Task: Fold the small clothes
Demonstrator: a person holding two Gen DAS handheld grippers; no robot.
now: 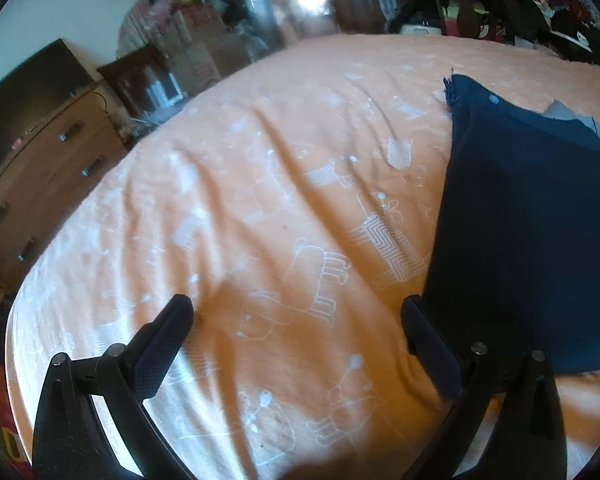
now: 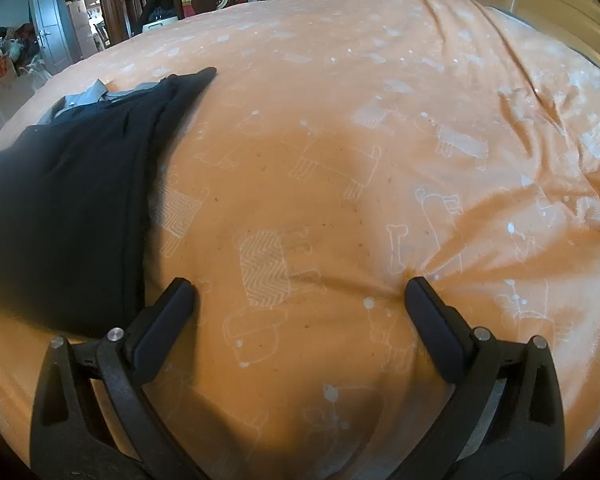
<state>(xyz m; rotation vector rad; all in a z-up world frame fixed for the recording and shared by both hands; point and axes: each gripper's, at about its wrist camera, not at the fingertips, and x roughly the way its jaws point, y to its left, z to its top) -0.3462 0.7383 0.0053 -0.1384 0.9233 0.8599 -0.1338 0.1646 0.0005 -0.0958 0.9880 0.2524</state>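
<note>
A dark navy garment lies folded flat on the orange bed cover, with a strip of grey cloth showing under its far edge. My left gripper is open just above the cover, its right finger beside the garment's near left edge, nothing between the fingers. In the right wrist view the same navy garment lies at the left, grey cloth at its far end. My right gripper is open, its tips resting on the bare orange cover to the right of the garment.
A wooden chest of drawers and stacked boxes stand past the bed's left side. Heaped clothes lie beyond the far edge. A door and chair stand at far left. Wrinkled cover rises at right.
</note>
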